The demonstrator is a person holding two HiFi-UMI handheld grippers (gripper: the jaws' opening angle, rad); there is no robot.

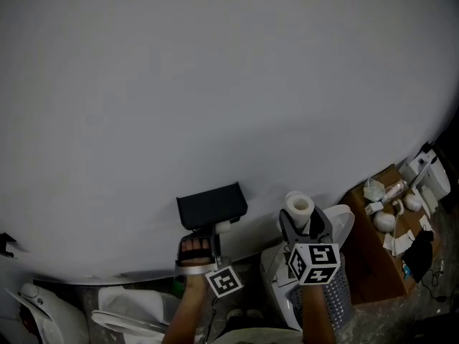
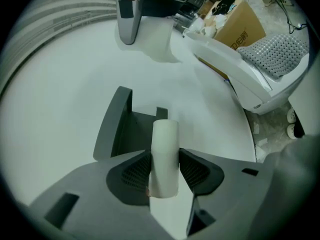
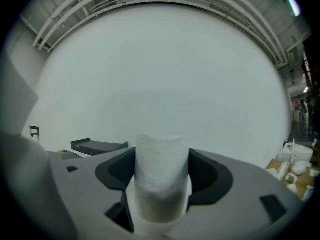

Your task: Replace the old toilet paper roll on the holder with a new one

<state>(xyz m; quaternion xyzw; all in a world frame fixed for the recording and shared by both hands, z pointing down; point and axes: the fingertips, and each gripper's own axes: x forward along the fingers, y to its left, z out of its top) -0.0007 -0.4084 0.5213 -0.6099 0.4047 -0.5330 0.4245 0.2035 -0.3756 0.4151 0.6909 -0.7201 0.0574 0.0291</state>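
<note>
- White core (image 2: 165,144): clamped between the left gripper (image 2: 165,171) fingers, just beside the black holder (image 2: 120,129).
- New roll (image 3: 161,159): upright, clamped between the right gripper (image 3: 162,181) fingers.

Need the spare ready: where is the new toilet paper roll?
The new roll is clamped upright in the right gripper, low in the head view, just right of the wall holder, where the left gripper grips the old core.
</note>
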